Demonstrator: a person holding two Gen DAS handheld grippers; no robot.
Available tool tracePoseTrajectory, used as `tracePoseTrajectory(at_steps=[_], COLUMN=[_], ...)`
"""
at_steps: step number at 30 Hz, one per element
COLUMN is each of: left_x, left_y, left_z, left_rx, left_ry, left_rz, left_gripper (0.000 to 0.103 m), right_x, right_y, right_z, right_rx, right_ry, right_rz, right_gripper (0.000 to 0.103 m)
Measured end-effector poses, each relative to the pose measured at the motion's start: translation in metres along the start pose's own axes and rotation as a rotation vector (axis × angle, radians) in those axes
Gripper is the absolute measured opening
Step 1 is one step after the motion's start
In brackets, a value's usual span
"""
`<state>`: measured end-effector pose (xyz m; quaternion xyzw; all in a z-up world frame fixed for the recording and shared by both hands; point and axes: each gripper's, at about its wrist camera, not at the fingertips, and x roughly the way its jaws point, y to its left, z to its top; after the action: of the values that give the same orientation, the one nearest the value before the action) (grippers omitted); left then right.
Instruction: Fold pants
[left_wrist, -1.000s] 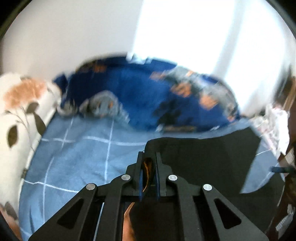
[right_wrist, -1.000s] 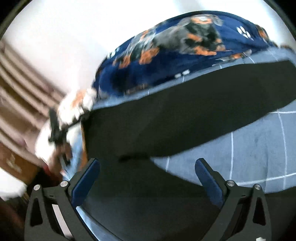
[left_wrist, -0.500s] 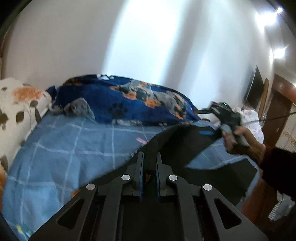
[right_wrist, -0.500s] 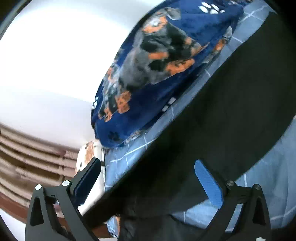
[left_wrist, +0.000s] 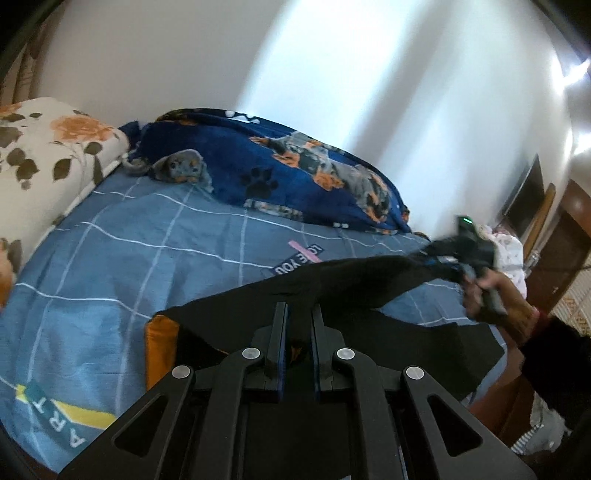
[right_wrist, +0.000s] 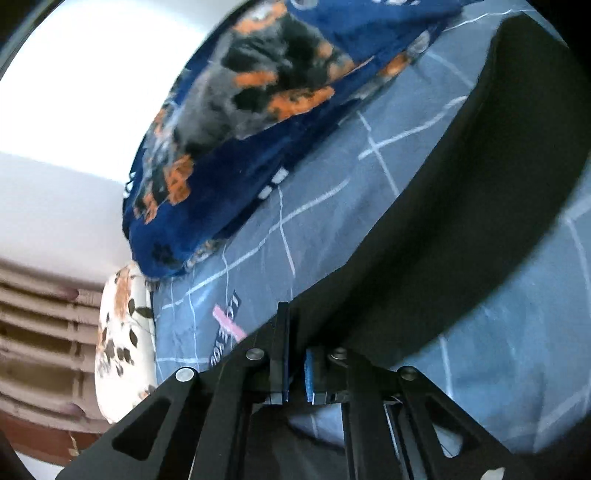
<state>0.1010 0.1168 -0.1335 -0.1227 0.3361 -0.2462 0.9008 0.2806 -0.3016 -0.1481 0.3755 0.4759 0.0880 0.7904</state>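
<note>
Black pants (left_wrist: 351, 284) with an orange inner patch (left_wrist: 160, 343) hang stretched above a blue checked bed sheet (left_wrist: 147, 251). My left gripper (left_wrist: 298, 314) is shut on one end of the pants. In the left wrist view my right gripper (left_wrist: 439, 254) sits at the far right, held by a hand, pinching the other end. In the right wrist view my right gripper (right_wrist: 297, 325) is shut on the black fabric (right_wrist: 461, 221), which runs up and to the right over the sheet (right_wrist: 325, 206).
A dark blue dog-print blanket (left_wrist: 295, 173) is bunched along the wall side of the bed. A white floral pillow (left_wrist: 40, 147) lies at the left end. White clothes (left_wrist: 509, 254) and wooden furniture (left_wrist: 561, 258) stand past the bed's right edge.
My right gripper went from open to shut on the pants. Both grippers have lifted the pants and drawn them taut between them, off the sheet.
</note>
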Motion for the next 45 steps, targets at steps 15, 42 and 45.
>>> tracePoseTrajectory(at_steps=[15, 42, 45], left_x=[-0.016, -0.082, -0.049], left_y=[0.028, 0.022, -0.004], left_z=[-0.049, -0.046, -0.051], left_rx=[0.015, -0.011, 0.01], left_ry=[0.135, -0.015, 0.037], left_rz=[0.101, 0.383, 0.264], left_gripper=[0.013, 0.081, 0.081], right_x=[-0.079, -0.057, -0.058], right_y=[-0.055, -0.09, -0.093], right_z=[-0.203, -0.243, -0.244], right_rx=[0.041, 0.105, 0.113], right_ry=[0.01, 0.05, 0.041], right_rz=[-0.025, -0.009, 0.005], right_gripper=[0.006, 0.004, 0.004])
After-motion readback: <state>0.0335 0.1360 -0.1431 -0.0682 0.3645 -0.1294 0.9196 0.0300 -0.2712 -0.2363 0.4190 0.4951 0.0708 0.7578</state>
